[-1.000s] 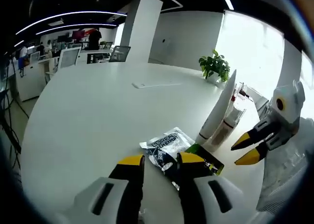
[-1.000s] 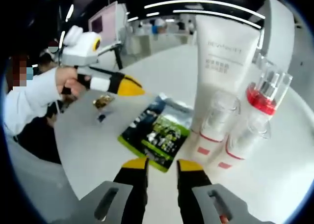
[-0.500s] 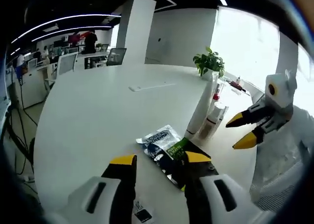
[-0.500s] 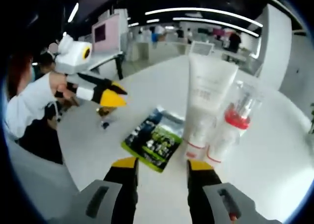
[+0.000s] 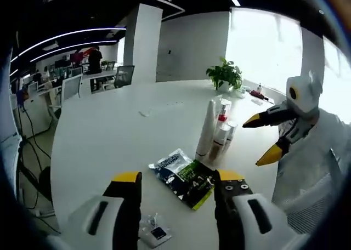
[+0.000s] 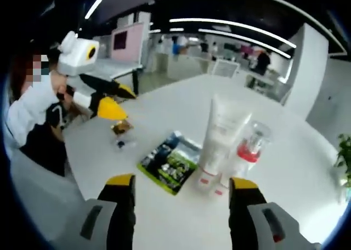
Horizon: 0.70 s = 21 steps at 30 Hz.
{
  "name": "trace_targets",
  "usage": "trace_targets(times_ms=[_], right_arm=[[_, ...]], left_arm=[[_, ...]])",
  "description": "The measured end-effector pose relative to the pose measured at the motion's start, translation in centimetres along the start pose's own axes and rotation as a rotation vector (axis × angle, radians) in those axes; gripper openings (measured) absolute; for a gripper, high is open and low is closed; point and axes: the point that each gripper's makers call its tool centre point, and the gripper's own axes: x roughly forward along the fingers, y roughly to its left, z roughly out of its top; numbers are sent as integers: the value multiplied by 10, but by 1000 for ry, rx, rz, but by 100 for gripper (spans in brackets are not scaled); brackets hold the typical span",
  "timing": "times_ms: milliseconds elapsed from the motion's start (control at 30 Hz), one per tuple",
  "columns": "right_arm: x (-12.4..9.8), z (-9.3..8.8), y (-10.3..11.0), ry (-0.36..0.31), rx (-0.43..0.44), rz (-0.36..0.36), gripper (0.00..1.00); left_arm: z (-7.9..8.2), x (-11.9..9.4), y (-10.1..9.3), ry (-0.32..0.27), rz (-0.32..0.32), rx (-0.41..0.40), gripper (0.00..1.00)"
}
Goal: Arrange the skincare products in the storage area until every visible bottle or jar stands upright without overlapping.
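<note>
A tall white tube (image 5: 207,129) stands cap-down on the white round table (image 5: 109,135), with a clear bottle with a red collar (image 5: 222,111) and two small clear bottles (image 5: 220,141) upright against it. A silver-blue sachet (image 5: 169,162) and a green-black sachet (image 5: 193,180) lie flat and overlapping in front of them. My left gripper (image 5: 178,177) is open, short of the sachets. My right gripper (image 5: 256,141) hangs open to the right of the bottles. In the right gripper view, the right gripper (image 6: 182,181) is open before the tube (image 6: 222,134), red-collared bottle (image 6: 249,148) and sachets (image 6: 167,165); the left gripper (image 6: 118,100) is open at upper left.
Two small packets (image 6: 123,135) lie near the table edge by the person's sleeve (image 6: 27,113); one packet (image 5: 153,233) sits between my left jaws. A potted plant (image 5: 225,74) stands at the far edge. A flat white sheet (image 5: 145,113) lies mid-table. Office desks and chairs stand beyond.
Both grippers have drawn back from the products, which look smaller now. Both pairs of jaws have spread wider apart. The tube, bottles and sachets have stayed where they were.
</note>
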Motion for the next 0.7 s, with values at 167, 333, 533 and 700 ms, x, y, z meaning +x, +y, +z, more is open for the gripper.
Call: trace_targets(times_ms=[167,333,533,700], right_arm=[[-9,4,2,-13,-24,-9,77],[-17,6,0,-23,-22,-26,79],[-24,7,-1,-32,-19,-32,85],[-32,14,-3,-61,-11,-41,89]], left_arm=[[4,-9,0,5,4,39,60],[3,-22,-2,9,13,43,66],[-2,-38,-2,9,36,30,72],[-4,-51,1,5,59,12,77]])
